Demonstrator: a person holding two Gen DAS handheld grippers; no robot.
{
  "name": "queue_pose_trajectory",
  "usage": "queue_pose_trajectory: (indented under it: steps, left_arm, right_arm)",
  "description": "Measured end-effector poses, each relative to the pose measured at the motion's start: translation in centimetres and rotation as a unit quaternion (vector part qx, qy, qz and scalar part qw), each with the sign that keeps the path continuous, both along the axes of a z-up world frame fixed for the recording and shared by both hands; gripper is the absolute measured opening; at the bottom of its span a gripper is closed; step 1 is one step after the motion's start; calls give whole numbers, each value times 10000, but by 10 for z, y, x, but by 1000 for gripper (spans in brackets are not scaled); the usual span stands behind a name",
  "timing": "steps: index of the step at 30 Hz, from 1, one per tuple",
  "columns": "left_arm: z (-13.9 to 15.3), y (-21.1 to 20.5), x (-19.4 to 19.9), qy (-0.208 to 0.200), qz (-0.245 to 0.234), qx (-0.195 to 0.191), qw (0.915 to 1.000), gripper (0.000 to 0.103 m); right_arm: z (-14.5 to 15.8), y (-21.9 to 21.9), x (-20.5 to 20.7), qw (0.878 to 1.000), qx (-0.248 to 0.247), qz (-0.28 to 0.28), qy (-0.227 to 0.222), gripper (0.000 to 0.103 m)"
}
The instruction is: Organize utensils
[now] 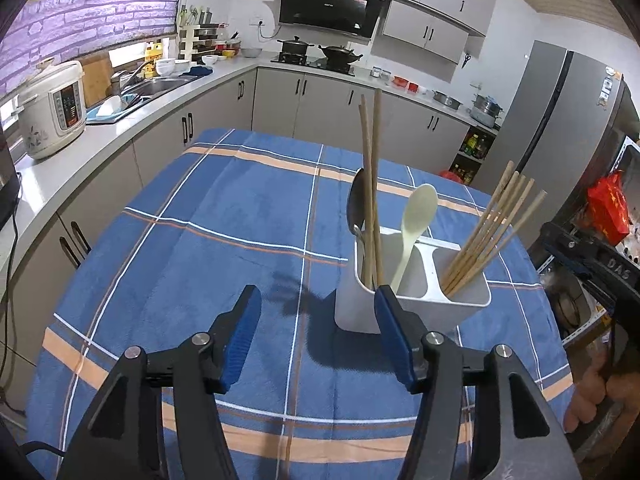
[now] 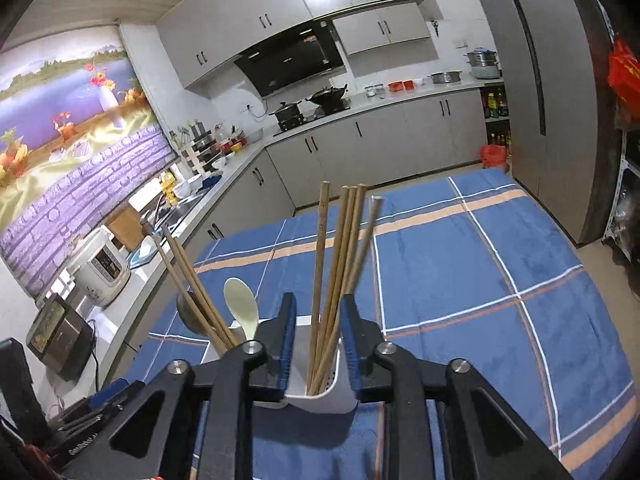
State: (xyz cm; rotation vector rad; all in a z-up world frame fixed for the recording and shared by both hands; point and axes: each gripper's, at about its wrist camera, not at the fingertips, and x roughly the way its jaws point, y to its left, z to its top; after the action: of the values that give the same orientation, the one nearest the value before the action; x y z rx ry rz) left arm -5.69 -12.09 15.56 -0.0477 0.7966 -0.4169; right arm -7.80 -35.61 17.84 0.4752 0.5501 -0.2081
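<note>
A white divided utensil holder (image 1: pixel 424 292) stands on the blue plaid tablecloth (image 1: pixel 200 240). Its left compartment holds two upright chopsticks (image 1: pixel 370 184) and a dark metal spoon (image 1: pixel 356 200). A cream plastic spoon (image 1: pixel 416 220) leans in the middle, and a bundle of several chopsticks (image 1: pixel 488 236) fans out on the right. My left gripper (image 1: pixel 316 304) is open with nothing between its fingers; its right finger is by the holder's near corner. My right gripper (image 2: pixel 319 320) hovers over the holder (image 2: pixel 324 396), open, with the chopstick bundle (image 2: pixel 340 264) standing between its pads.
A grey counter (image 1: pixel 100 136) with a rice cooker (image 1: pixel 52 108) and a sink runs along the left. The stove (image 1: pixel 316 58) is at the back and a tall fridge (image 1: pixel 560 128) at the right. A red bag (image 1: pixel 608 208) hangs near a person's hand (image 1: pixel 596 392).
</note>
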Motion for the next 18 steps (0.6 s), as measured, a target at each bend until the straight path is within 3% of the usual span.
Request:
queue_pose_trajectory:
  steps: [7,18]
  left_arm:
    - [3,24,-23,-153,115,111,9998,71]
    - [21,89,-65,-724,716,463,9937,95]
  right_arm:
    - [7,21,-26,9998,102,-171,34,38]
    - [4,82,-83,9993,112,-232,281,44]
